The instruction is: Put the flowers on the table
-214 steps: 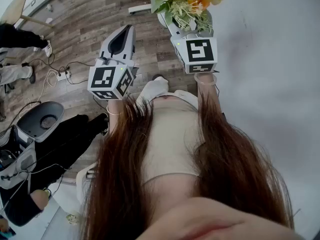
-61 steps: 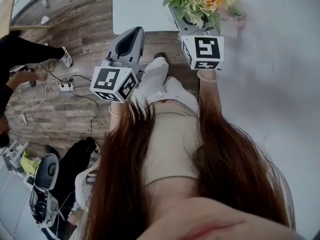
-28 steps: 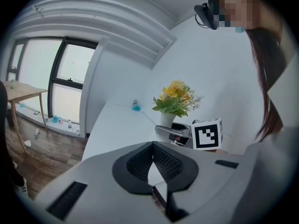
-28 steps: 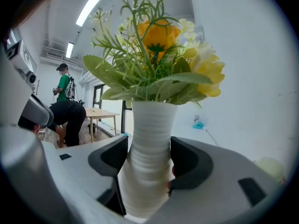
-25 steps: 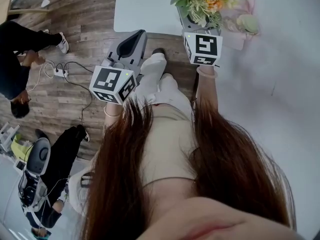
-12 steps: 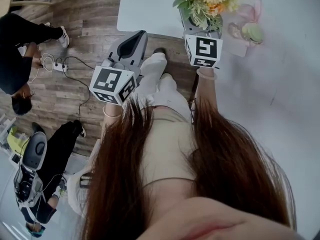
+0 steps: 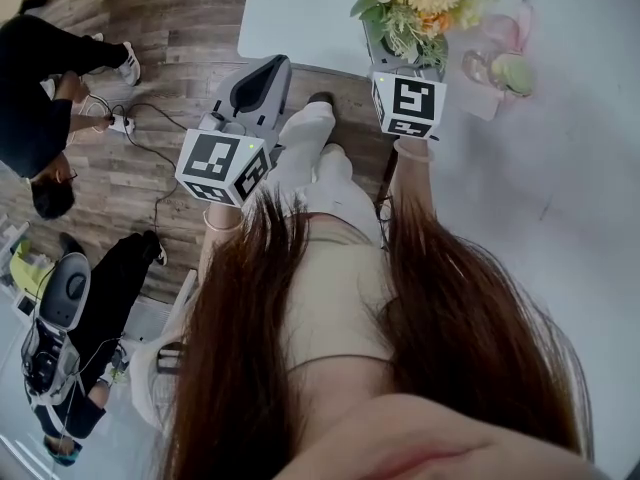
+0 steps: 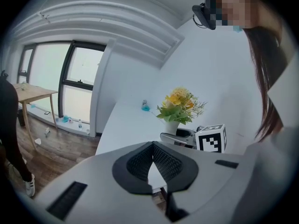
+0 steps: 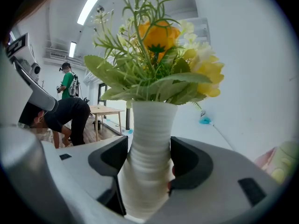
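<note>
The right gripper (image 9: 148, 164) is clamped on the white ribbed vase (image 9: 149, 125), one jaw on each side of its waist; the flowers (image 9: 156, 55) rise upright just beyond the jaws, over the near edge of the table (image 7: 290, 18); the left gripper (image 8: 152, 164) is closed on nothing, just off that edge.

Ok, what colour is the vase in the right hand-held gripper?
White, with fine horizontal ribbing. The vase shows best in the right gripper view.

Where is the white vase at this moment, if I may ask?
Head view, upper right: the white vase is clamped in the right gripper, above the table edge.
</note>
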The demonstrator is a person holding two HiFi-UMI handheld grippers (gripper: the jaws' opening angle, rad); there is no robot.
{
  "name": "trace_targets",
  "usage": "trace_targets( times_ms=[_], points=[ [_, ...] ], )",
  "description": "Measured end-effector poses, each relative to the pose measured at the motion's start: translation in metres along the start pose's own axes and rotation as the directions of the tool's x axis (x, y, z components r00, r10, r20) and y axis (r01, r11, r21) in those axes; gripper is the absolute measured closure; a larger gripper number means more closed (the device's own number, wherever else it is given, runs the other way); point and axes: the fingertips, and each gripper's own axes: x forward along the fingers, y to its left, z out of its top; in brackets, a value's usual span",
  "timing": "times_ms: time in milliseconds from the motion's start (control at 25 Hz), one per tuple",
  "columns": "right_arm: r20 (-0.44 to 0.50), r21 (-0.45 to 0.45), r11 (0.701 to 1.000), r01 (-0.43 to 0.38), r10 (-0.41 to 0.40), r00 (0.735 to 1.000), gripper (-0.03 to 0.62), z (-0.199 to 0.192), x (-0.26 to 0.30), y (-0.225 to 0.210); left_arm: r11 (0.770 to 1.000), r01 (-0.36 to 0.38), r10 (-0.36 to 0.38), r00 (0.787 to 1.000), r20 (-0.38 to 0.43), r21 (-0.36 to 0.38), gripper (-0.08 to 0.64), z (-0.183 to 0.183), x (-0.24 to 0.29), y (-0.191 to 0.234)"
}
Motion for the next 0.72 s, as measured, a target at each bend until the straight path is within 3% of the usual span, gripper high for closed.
trace_targets(
  times_ms=[720],
  points=[
    [-0.003, 0.021, 1.000, 0.012, -0.012, 1.000, 0.293, -0.015, -0.005, 0.002, 1.000, 0.001, -0.001, 1.000, -0.016, 0.002, 0.555, -0.005, -0.004, -0.002]
  ],
)
